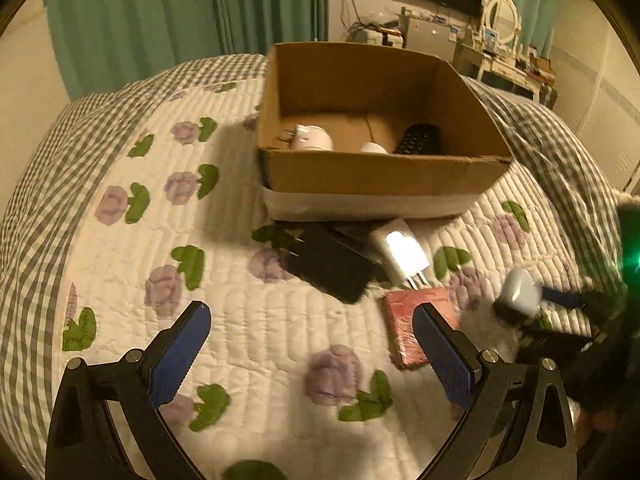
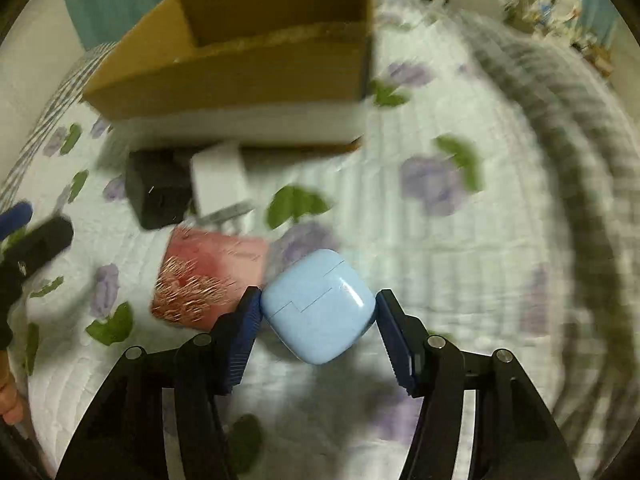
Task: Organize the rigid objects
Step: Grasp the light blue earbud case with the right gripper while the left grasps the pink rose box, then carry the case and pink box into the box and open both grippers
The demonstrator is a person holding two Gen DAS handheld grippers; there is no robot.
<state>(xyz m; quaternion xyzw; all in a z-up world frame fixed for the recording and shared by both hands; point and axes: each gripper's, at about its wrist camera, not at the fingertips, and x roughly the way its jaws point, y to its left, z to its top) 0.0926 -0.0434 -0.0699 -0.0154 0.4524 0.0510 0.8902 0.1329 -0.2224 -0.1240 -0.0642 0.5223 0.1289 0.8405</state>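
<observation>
Gripping the blue case (image 2: 320,306) between both pads, your right hand-held gripper (image 2: 318,320) holds it above the quilt (image 2: 460,280), near the pink box (image 2: 208,280). In the left wrist view the same case (image 1: 520,290) appears at the right, clamped and blurred. Your left hand-held gripper (image 1: 312,356) is released, jaws wide apart, with nothing between them, over the quilt.

The cardboard box (image 1: 372,176) stands on the bed. Inside it lie a white plug (image 1: 310,138), a second white item (image 1: 374,147) and a black remote (image 1: 418,139). Just in front of the box, a black adapter (image 1: 328,268) and a white charger (image 1: 402,252) lie touching each other. The pink box sits just beside the charger's prongs.
</observation>
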